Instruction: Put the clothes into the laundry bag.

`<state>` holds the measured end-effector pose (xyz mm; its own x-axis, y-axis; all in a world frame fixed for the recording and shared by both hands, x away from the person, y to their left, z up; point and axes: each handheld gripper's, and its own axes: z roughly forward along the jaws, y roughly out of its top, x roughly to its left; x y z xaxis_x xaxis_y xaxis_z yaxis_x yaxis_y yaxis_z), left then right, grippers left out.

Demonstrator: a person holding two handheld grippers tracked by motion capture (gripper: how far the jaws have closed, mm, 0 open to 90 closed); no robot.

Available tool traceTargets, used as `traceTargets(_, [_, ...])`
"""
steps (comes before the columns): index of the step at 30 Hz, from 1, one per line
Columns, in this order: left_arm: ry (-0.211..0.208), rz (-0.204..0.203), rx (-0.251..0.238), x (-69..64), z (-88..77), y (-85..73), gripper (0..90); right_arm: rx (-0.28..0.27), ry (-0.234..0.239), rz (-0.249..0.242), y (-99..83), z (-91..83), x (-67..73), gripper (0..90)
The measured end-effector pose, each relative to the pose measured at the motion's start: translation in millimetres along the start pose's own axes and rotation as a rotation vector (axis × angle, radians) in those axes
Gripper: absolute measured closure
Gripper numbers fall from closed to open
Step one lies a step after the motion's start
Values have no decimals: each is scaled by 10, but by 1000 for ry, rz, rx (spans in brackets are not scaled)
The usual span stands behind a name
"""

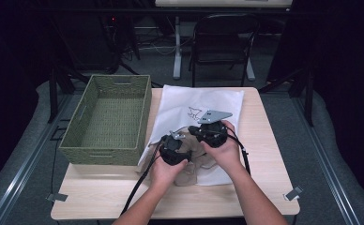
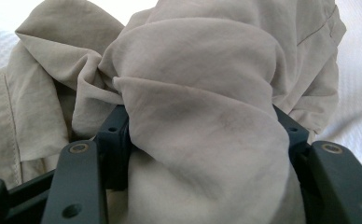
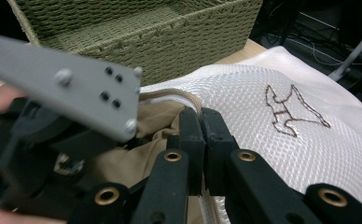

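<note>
Crumpled beige garment (image 2: 202, 107) bunched in left hand-held gripper (image 2: 207, 140); right hand-held gripper (image 3: 201, 123) pinched together.

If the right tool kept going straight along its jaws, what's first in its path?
Likely the white mesh bag: the right tool, jaws shut on the bag's rim, points along its top. Beyond lies the woven green basket, though depth is hard to judge.

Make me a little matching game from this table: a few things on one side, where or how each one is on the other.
Things:
1. woven basket
2. beige cloth
3. white bag
4. right claw

Descriptions:
A. bunched between the left claw's jaws
B. shut on the bag's edge
C. stands at the table's left side
D. lies flat, with an outline drawing

Pairs: 1-C, 2-A, 3-D, 4-B
</note>
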<state>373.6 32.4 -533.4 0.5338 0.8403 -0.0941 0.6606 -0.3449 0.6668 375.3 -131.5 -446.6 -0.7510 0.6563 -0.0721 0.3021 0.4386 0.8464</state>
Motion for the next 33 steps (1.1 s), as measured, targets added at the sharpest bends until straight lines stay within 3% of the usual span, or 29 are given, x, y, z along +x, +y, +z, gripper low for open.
traceTargets(4, [16,-16,-14,40,41,7,348,0,2,1,-1,10,2,886])
traceTargets(10, [52,26,-9,-24,-11,40,244,4,-12,5,-18,13,-35,885])
traceTargets(20, [-15,59,-31,-111,-401,46,218,5,-22,14,-41,8,-82,885])
traceTargets(23, [-68,54,-46,-96,-598,13,204,1,-24,17,-41,8,-86,885])
traceTargets(30, [-77,101,-49,-4,-903,-67,228,2,-24,19,-41,-1,-99,885])
traceTargets(33, [-70,103,-37,118,-1039,-163,237,0,-22,20,-41,-2,-98,885])
